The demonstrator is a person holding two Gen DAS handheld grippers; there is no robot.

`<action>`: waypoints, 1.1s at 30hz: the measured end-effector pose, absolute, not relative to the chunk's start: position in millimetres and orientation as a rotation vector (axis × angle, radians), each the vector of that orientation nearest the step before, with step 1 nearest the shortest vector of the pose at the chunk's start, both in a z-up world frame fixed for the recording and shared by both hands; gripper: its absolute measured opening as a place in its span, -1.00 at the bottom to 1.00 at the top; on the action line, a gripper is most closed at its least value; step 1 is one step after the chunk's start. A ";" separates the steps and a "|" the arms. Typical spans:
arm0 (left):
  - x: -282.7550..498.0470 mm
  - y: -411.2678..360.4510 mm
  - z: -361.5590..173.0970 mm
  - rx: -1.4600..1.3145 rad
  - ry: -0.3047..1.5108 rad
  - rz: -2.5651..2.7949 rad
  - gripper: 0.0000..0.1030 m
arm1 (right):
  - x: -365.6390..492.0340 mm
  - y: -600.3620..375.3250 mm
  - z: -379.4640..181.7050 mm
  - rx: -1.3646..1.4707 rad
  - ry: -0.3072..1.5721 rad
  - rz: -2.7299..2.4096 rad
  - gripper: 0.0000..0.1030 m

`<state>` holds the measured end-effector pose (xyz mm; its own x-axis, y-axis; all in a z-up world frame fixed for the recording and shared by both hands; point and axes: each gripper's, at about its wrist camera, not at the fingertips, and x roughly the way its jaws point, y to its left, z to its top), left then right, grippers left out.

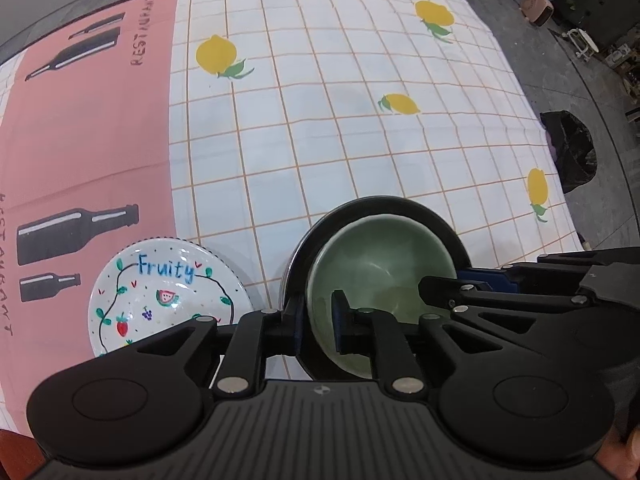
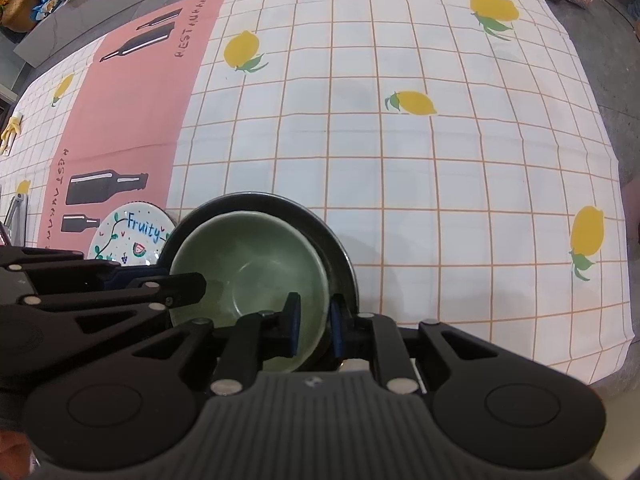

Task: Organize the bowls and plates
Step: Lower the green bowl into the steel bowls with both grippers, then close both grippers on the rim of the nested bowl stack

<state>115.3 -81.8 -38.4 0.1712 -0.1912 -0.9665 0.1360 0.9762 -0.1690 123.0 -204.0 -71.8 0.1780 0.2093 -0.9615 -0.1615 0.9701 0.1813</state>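
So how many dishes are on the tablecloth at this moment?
3: a green ceramic bowl sitting inside a dark round plate, both gripped at the rims by the left gripper and right gripper, plus a white "Fruity" painted plate beside them. None look hidden.

Lemon-print tablecloth (image 1: pixel 320 128) covers the table; perhaps a black bag (image 1: pixel 574 152) beyond.

Both grippers sit low and close together, angled inward. The left gripper (image 1: pixel 318 326) has its fingers (image 1: pixel 298 328) drawn narrow, one on each side of a rim. The right gripper (image 2: pixel 314 326) mirrors it from the other side, its fingers (image 2: pixel 294 322) equally pinched across a rim.
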 end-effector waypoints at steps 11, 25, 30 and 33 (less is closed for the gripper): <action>99.8 -70.4 1.2 -0.010 1.219 -0.345 0.15 | 110.3 -223.5 -46.3 0.109 1.265 0.287 -0.11; 83.4 -17.3 -50.8 -0.413 1.080 -0.249 0.33 | 88.4 -277.3 -112.3 0.638 1.248 0.213 0.15; 80.5 -19.9 -72.7 -0.464 1.057 -0.243 0.33 | 79.6 -276.4 -135.1 0.718 1.225 0.186 0.15; 83.7 -23.3 -82.4 -0.458 1.076 -0.235 0.33 | 77.6 -275.1 -142.5 0.740 1.210 0.195 0.15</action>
<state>83.7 -23.3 -82.4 0.4618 -0.4016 -0.7908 -0.0359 0.8824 -0.4691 77.6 -275.1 -142.5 0.3686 0.5116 -0.7762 0.2412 0.7537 0.6113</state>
